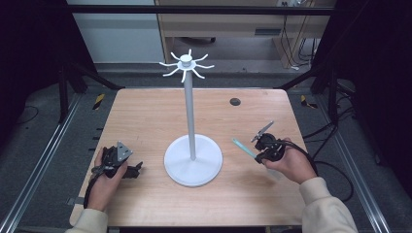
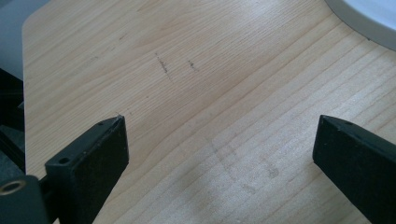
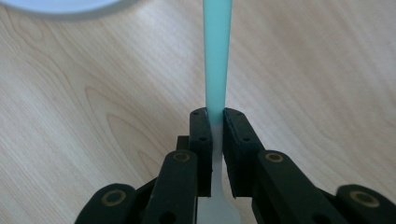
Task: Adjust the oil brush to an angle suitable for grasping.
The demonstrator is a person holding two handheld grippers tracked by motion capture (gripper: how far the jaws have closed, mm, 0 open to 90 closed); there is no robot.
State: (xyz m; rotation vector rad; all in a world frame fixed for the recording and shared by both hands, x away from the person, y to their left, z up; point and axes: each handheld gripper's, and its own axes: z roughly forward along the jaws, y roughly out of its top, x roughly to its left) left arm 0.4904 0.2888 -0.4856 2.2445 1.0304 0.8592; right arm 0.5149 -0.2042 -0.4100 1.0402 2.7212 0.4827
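Two hands at the near edge of a wooden table (image 1: pixel 145 111). Right gripper (image 3: pixel 215 122) pinching a slim teal stick (image 3: pixel 216 51) between pressed jaws, stick jutting toward the white hook stand (image 1: pixel 193 160) at centre, just right of its round base. Left gripper (image 1: pixel 137 168) near the base's other side, jaws spread wide over bare wood.

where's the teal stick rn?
In the right claw, clamped by its pale end: the teal stick points toward the white stand's base, right of it in the high view.
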